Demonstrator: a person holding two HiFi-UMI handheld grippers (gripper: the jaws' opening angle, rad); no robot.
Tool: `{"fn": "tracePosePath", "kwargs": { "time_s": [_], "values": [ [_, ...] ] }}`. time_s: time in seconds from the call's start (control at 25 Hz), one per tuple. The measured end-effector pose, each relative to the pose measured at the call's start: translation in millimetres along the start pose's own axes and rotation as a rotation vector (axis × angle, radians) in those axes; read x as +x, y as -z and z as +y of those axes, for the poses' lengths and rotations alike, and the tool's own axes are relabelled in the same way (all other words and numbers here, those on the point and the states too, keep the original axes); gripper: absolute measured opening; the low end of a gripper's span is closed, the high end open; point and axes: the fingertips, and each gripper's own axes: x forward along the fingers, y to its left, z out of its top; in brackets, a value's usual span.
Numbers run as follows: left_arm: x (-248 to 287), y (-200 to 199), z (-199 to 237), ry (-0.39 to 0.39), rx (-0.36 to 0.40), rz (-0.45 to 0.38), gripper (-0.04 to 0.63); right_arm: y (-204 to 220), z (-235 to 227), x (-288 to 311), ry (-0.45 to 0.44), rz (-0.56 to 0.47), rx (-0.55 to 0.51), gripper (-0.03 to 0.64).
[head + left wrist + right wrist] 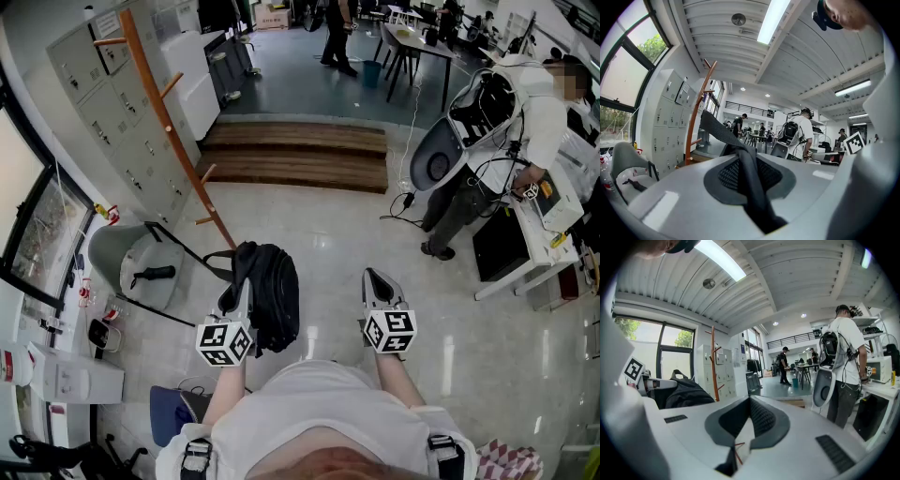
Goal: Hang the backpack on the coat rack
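Black and soft, the backpack sags from its strap, pinched in the left gripper near the coat rack; it is probably weighty and best hooked by that loop, while the right gripper is pressed together, empty.

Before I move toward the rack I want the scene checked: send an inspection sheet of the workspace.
Surface: glossy tiled floor.
Job's things: black backpack held up by its strap; wooden coat rack ahead-left, visible pegs bare.
Clutter: grey chair beside the rack's foot; wooden steps beyond.
Grippers: left gripper shut on the strap; right gripper shut, nothing in it.
Cables: cable with a plug on the floor, right.
Surroundings: lockers behind the rack; person standing right.
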Motion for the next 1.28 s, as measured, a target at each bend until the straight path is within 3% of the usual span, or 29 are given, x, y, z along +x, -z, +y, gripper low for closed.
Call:
{"fn": "tracePosePath", "kwargs": {
  "time_s": [0.8,1.28],
  "values": [
    [-3.4,2.8,-15.8,-0.019,0.005,0.001,0.058,3.4,-10.3,-6.0,-0.03,0.003,-0.004,0.008],
    [-3.7,-3.8,-29.0,-0.05,0.002,-0.026,0.058,-24.3,-19.1,5.6,-0.083,-0.043,-0.05,0.008]
  ]
}}
